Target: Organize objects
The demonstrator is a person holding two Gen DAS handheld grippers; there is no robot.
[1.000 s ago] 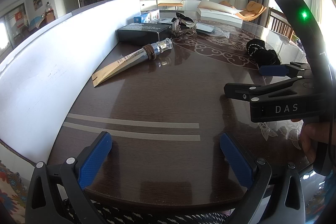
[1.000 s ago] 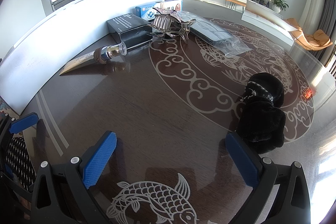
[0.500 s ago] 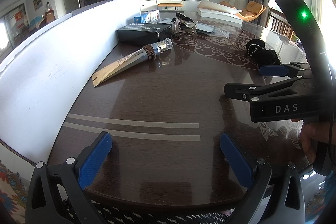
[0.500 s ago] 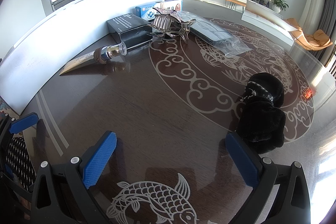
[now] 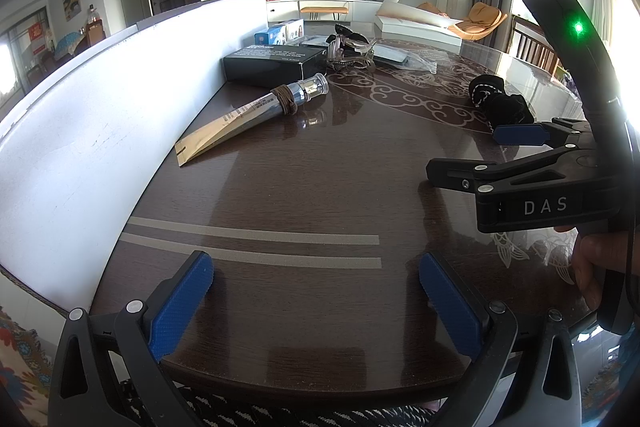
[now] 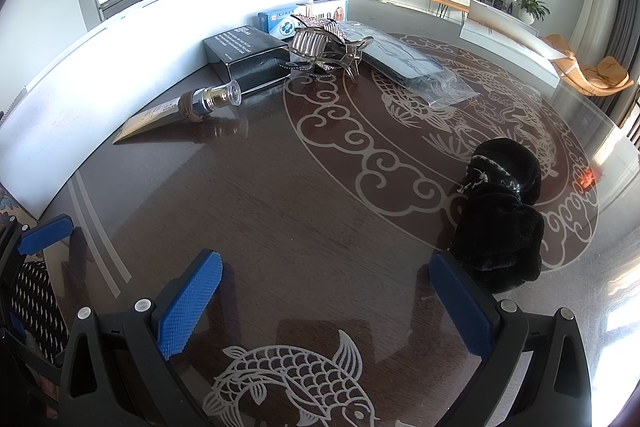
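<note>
A tube with a silver cap (image 5: 256,107) (image 6: 188,107) lies by the white partition. Behind it sit a black box (image 5: 272,63) (image 6: 244,55), a blue-and-white box (image 5: 280,31) (image 6: 280,23), a large hair claw (image 5: 348,53) (image 6: 324,53) and a clear bag with a dark item (image 6: 412,67). A black fuzzy item (image 5: 500,103) (image 6: 500,211) lies on the right. My left gripper (image 5: 316,295) is open and empty near the table's front edge. My right gripper (image 6: 324,303) is open and empty, its right finger just beside the fuzzy item.
The dark wooden table (image 5: 320,187) has a glass top with white patterns. A white partition (image 5: 100,115) (image 6: 100,67) runs along its left side. The right gripper's body (image 5: 540,195) stands at the right of the left wrist view. A living room lies beyond.
</note>
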